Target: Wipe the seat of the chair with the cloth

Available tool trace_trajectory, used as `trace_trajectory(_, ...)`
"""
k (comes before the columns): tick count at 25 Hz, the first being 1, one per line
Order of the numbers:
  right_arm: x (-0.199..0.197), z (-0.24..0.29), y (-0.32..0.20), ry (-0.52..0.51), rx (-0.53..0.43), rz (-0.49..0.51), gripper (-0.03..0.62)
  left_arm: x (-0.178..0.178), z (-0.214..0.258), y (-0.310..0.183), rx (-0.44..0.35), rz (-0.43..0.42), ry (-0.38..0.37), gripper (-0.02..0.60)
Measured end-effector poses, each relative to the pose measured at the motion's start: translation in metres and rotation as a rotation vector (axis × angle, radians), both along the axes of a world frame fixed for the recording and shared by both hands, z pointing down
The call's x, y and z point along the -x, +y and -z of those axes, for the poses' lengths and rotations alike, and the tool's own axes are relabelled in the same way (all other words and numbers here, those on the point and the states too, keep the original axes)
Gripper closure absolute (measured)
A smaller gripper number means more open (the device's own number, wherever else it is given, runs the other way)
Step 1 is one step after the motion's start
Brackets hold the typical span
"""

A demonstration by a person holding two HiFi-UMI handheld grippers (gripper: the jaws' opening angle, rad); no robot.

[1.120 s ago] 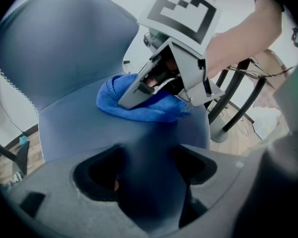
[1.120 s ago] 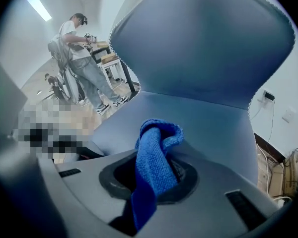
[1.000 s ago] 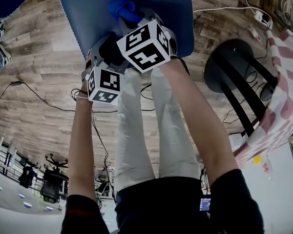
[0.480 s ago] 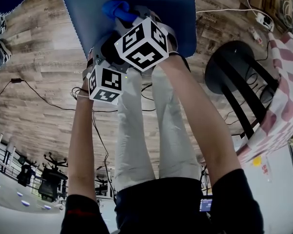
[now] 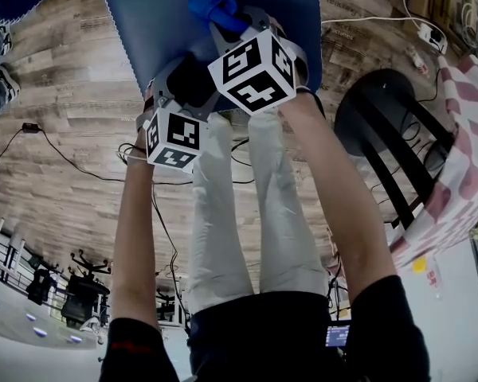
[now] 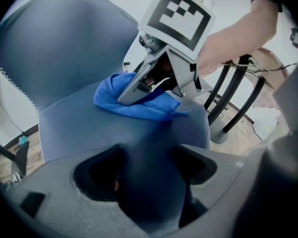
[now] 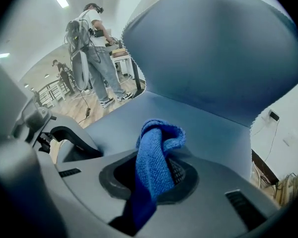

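The blue padded chair seat fills the top of the head view. My right gripper is shut on a bunched blue cloth and presses it onto the seat. In the right gripper view the cloth stands up between the jaws of that gripper, with the seat and backrest behind it. My left gripper sits at the seat's front edge. In its own view the left gripper has the seat edge between its jaws, and the cloth lies beyond, under the right gripper.
A black slatted stool stands to the right beside a red-checked cloth. Cables and a power strip lie on the wooden floor. A person stands further off in the right gripper view.
The right gripper has slid the cloth to the right and slightly further back across the seat. The left gripper has stayed at the seat's front edge.
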State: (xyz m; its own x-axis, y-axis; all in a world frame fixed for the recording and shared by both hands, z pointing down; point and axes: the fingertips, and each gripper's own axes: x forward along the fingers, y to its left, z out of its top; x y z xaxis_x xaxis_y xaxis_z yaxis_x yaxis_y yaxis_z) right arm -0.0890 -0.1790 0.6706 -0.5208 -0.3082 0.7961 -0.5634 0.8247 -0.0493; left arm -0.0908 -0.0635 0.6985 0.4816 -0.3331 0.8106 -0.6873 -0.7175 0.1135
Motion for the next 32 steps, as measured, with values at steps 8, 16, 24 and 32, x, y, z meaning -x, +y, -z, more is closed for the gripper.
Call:
trace_trajectory(8,-0.052,0.000,-0.022,0.037,-0.023,-0.084,0.540,-0.001,-0.001,0.000,-0.002,-0.001,0.001,0.229)
trace_trajectory(16,-0.088,0.003,-0.036,0.060,-0.038,-0.132,0.540,-0.001,0.000,0.000,0.000,-0.002,0.001,0.229)
trace_trajectory(24,-0.130,0.006,-0.053,0.078,-0.048,-0.224,0.539,-0.002,0.000,0.000,-0.003,-0.001,-0.004,0.229)
trace_trajectory(32,-0.173,0.003,-0.068,0.113,-0.054,-0.356,0.539,-0.001,0.001,0.000,-0.005,0.002,-0.003,0.229)
